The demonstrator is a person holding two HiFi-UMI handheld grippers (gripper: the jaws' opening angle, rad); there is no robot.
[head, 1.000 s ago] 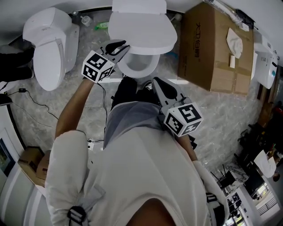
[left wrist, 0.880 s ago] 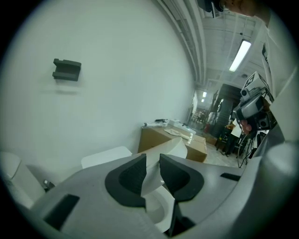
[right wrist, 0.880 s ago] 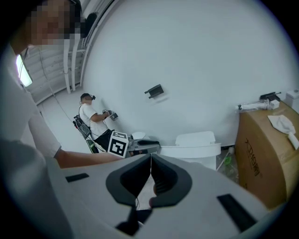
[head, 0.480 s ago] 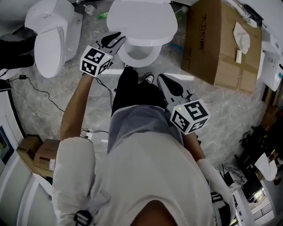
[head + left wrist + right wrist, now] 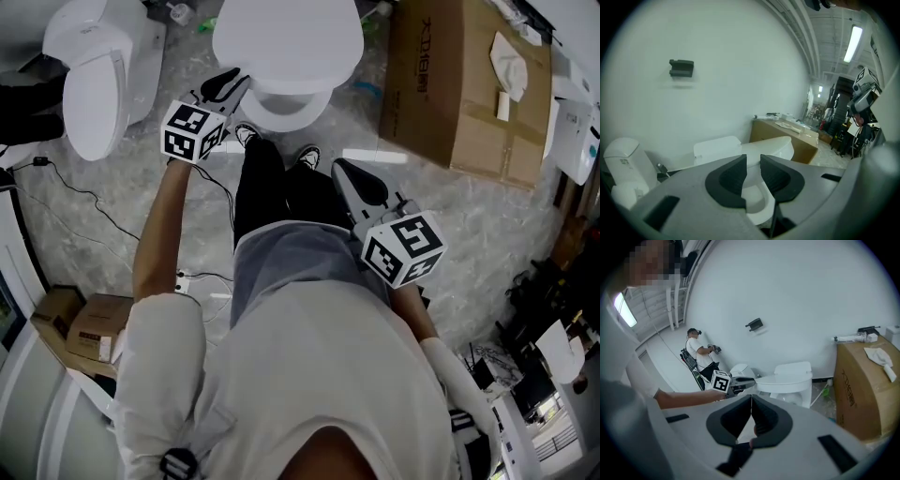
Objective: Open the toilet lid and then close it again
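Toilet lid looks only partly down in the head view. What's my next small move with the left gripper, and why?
Probably ease the left gripper down so the white oval toilet lid settles shut. It hangs partly raised, the white bowl showing beneath, and the gripper's tips sit at its front-left edge, jaws slightly apart; whether they touch I cannot tell. The right gripper is shut, well back.

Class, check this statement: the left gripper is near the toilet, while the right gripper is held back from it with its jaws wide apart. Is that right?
Not quite. The right gripper is held back from the toilet, but its jaws are together, not wide apart; the right gripper view shows this. The left gripper is indeed near the toilet.
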